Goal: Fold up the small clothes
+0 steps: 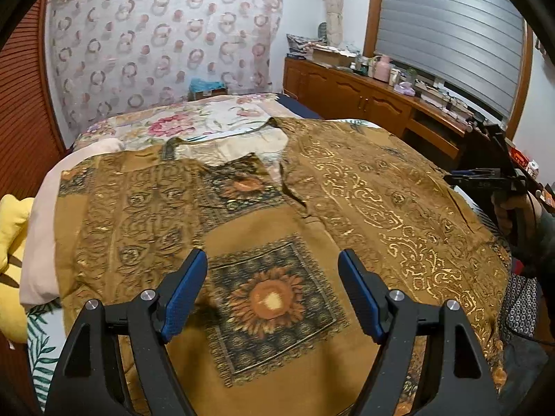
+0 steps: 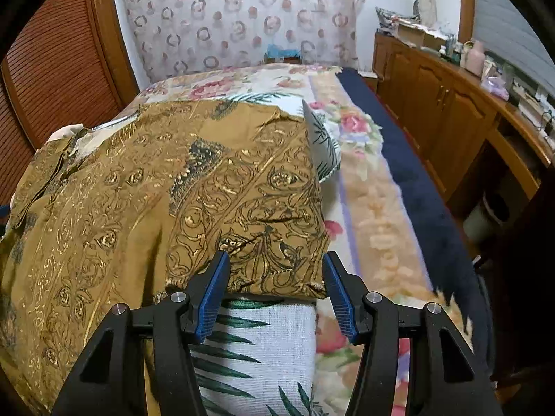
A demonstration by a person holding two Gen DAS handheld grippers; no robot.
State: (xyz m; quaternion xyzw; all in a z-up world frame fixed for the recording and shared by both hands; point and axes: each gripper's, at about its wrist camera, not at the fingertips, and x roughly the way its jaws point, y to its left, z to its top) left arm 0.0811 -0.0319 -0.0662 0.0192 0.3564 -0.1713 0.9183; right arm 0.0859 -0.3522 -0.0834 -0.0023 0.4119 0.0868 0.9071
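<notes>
A brown-gold patterned shirt (image 1: 347, 187) lies spread flat, front up, across the bed. My left gripper (image 1: 272, 254) hovers open over its lower front, with a sunflower patch (image 1: 270, 298) showing between the blue pads (image 1: 184, 294). My right gripper (image 2: 276, 256) is open above the end of the shirt's sleeve (image 2: 263, 201), whose hem lies just under the gap between the jaws; the pads (image 2: 213, 298) do not press on the cloth. In the left wrist view, a hand (image 1: 510, 215) holds the right gripper at the shirt's right edge.
Under the shirt is a leaf-print towel (image 2: 260, 339) on a floral bedspread (image 2: 364, 180). A wooden cabinet (image 2: 451, 111) with clutter on top runs along the right wall. A pink cloth (image 1: 45, 208) and a yellow cushion (image 1: 14, 242) lie at the bed's left edge.
</notes>
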